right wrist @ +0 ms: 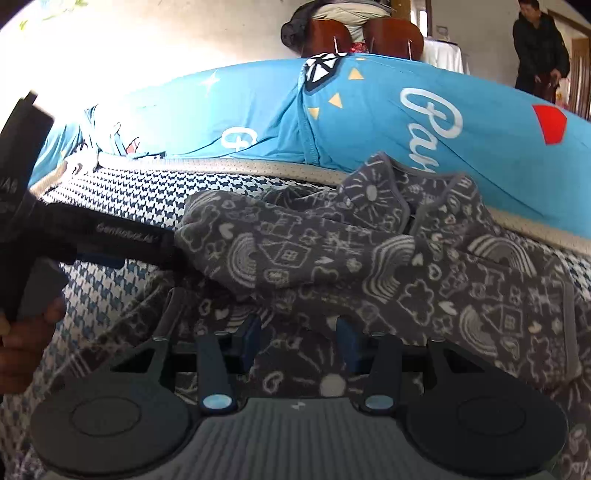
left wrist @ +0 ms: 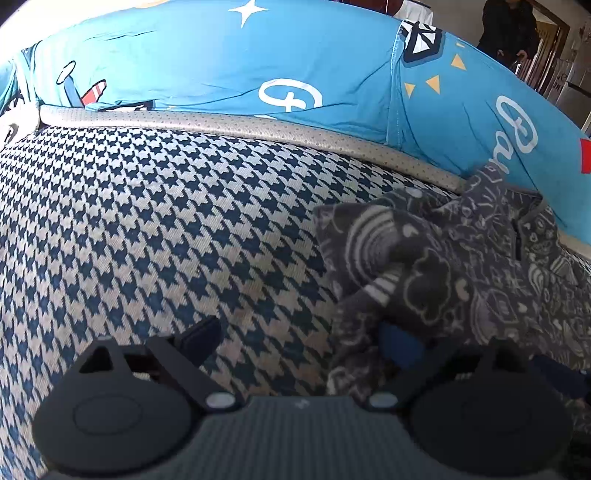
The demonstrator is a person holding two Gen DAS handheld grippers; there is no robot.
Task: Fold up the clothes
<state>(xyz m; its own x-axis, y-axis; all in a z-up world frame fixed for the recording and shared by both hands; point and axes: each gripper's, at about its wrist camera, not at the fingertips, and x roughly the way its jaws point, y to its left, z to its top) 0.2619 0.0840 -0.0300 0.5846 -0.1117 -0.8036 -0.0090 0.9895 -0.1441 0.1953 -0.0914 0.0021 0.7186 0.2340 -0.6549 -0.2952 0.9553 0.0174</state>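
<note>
A grey garment [right wrist: 332, 258] printed with white doodles lies crumpled on a blue-and-white houndstooth cover [left wrist: 147, 221]. In the left wrist view the garment [left wrist: 443, 266] fills the right side. My left gripper [left wrist: 299, 343] stands wide open over the cover; the cloth's edge drapes against its right blue pad [left wrist: 399, 347], and nothing lies between the fingers. My right gripper [right wrist: 299, 341] hovers low over the garment with its blue pads [right wrist: 347, 343] apart. Cloth lies under and between them, and the pads do not press on it. A hand [right wrist: 22, 332] holds the left tool at the left edge.
A bright blue printed quilt [left wrist: 258, 66] lies bunched behind a beige mesh border [left wrist: 258, 127]. Beyond it stand two brown chairs [right wrist: 369, 35] with clothes on them and a white-covered table [right wrist: 443, 55]. A person in a dark jacket [right wrist: 539, 44] stands at the back right.
</note>
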